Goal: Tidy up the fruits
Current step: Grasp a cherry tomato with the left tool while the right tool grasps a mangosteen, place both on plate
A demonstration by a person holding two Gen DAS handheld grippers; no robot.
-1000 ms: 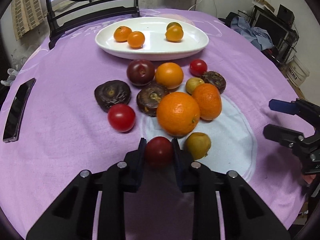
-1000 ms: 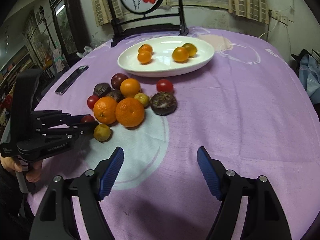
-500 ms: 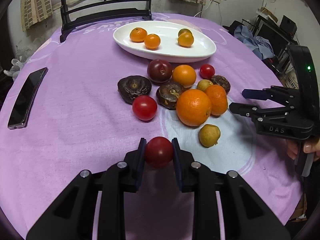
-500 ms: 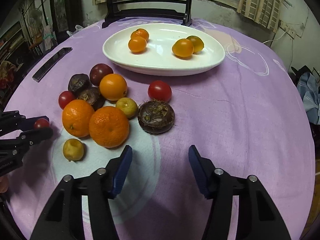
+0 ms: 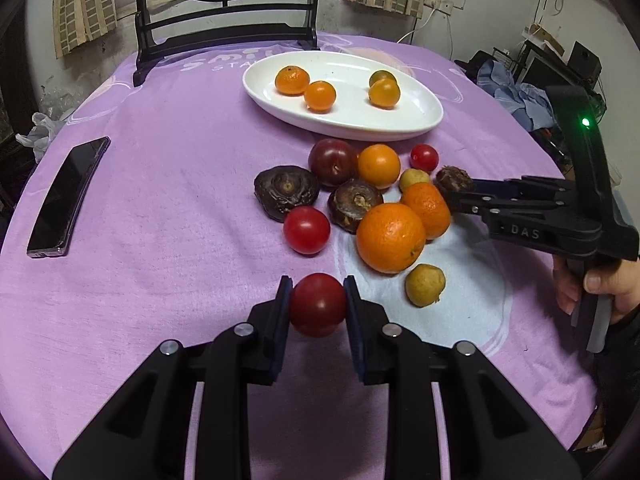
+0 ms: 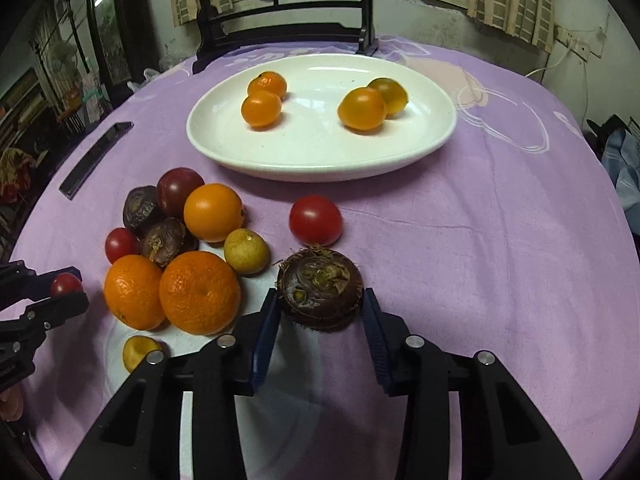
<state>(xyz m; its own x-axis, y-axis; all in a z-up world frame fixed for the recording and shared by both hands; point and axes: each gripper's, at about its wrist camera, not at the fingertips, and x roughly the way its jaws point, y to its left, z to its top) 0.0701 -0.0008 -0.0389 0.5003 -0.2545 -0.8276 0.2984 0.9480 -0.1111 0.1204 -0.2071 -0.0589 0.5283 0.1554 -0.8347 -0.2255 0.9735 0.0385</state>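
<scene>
My left gripper (image 5: 318,304) is shut on a red cherry tomato (image 5: 318,304) and holds it above the purple cloth, in front of the fruit pile. It also shows in the right wrist view (image 6: 64,285). My right gripper (image 6: 320,308) has its jaws around a dark brown water chestnut (image 6: 320,286), touching or nearly touching its sides; the chestnut also shows in the left wrist view (image 5: 453,178). A white oval plate (image 6: 420,148) at the back holds several small oranges. Two large oranges (image 6: 199,292), plums, tomatoes and small yellow fruits lie in a pile.
A black phone (image 5: 66,198) lies at the table's left. A dark chair back (image 5: 224,36) stands behind the plate. A loose red tomato (image 6: 315,220) lies just beyond the chestnut. Clutter and clothes sit off the table's right side.
My right gripper moved forward onto the water chestnut and narrowed its jaws around it. My left gripper drew back and higher with the tomato still held.
</scene>
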